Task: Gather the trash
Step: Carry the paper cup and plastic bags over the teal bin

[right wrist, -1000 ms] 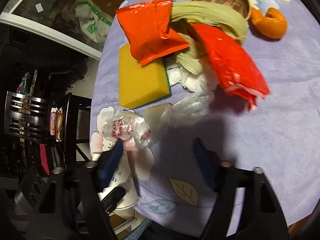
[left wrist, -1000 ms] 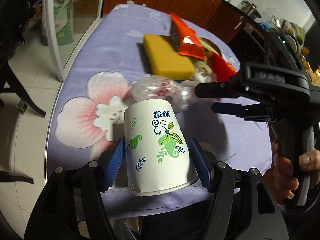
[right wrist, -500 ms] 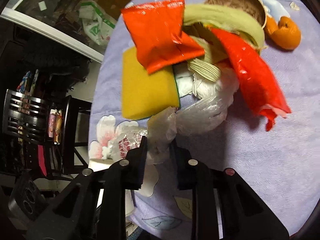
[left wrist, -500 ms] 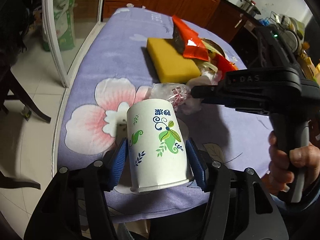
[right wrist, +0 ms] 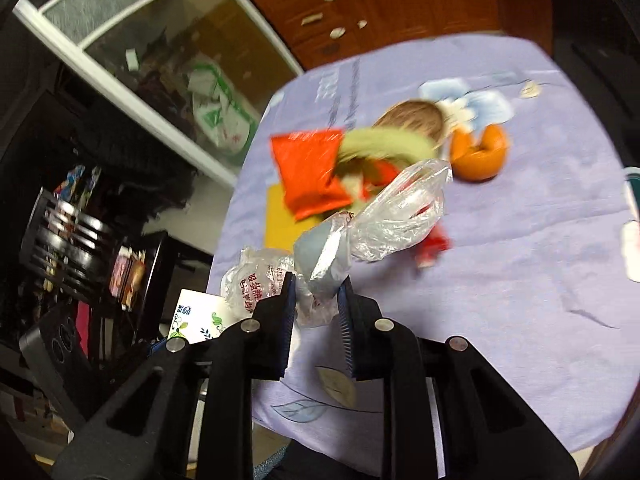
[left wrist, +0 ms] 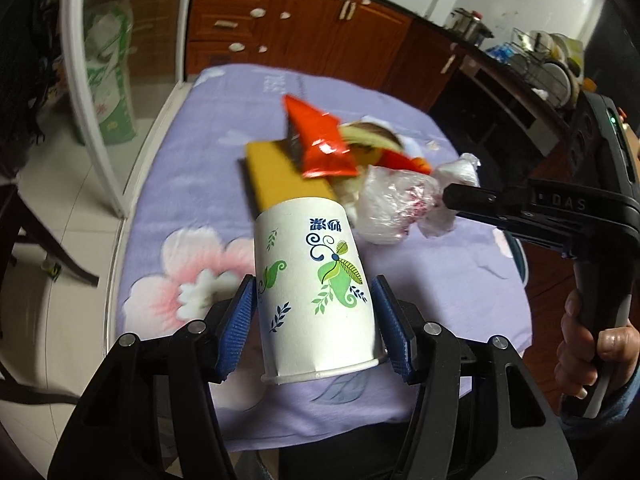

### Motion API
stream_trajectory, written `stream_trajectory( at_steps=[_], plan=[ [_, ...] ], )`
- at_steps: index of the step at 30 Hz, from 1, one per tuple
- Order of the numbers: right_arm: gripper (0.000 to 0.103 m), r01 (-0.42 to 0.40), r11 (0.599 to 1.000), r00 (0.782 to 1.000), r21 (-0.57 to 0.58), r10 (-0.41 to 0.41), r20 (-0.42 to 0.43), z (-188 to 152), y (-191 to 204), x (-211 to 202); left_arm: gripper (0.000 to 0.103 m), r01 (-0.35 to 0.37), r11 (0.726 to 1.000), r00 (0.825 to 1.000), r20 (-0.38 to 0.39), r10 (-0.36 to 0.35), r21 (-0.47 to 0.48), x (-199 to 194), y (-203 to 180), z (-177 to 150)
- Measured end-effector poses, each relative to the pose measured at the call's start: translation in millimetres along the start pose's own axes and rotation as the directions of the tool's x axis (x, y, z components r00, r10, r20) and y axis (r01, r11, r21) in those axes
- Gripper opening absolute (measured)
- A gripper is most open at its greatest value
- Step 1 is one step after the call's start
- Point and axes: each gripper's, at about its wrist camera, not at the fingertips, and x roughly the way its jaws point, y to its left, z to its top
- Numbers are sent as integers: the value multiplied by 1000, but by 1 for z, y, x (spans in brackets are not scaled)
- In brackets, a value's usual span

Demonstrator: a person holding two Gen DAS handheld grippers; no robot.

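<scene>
My left gripper (left wrist: 314, 320) is shut on a white paper cup (left wrist: 316, 292) printed with green leaves, held upside down above the near edge of the table. A crumpled clear plastic bag (right wrist: 360, 236) hangs lifted off the cloth, my right gripper (right wrist: 318, 308) shut on its twisted middle. In the left wrist view that bag (left wrist: 396, 204) dangles from the right gripper (left wrist: 452, 200), just right of the cup. Behind lie a red snack wrapper (left wrist: 320, 144), a yellow sponge (left wrist: 276, 176), a second red wrapper, corn husks (right wrist: 380, 144) and an orange peel (right wrist: 480, 156).
A lilac flowered cloth covers the table (left wrist: 192, 184). A brown bowl (right wrist: 412, 120) sits behind the husks. Wooden cabinets (left wrist: 304, 28) stand at the far end, a glass door and tiled floor to the left, a dark chair (right wrist: 64, 236) beside the table.
The right gripper closed on the plastic bag and lifted it off the table. The left gripper tightened on the cup and raised it; both views pulled back and upward.
</scene>
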Motion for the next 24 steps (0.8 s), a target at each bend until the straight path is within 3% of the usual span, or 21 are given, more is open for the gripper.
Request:
stream_trajectory(
  at_steps=[5, 12, 19, 24],
  plan=[
    [20, -4, 998, 998, 57, 0, 64, 1, -33, -40, 59, 34, 997, 999, 10, -35, 65, 7, -38, 16],
    [20, 51, 984, 981, 169, -81, 177, 5, -95, -93, 60, 98, 979, 995, -8, -99, 180, 28, -107, 39],
    [20, 98, 948, 952, 304, -178, 249, 6, -174, -139, 60, 140, 944, 990, -50, -131, 300, 61, -186, 59],
    [20, 130, 913, 928, 387, -249, 276, 1, -232, -165, 60, 174, 904, 984, -96, -148, 391, 94, -250, 70]
  ],
)
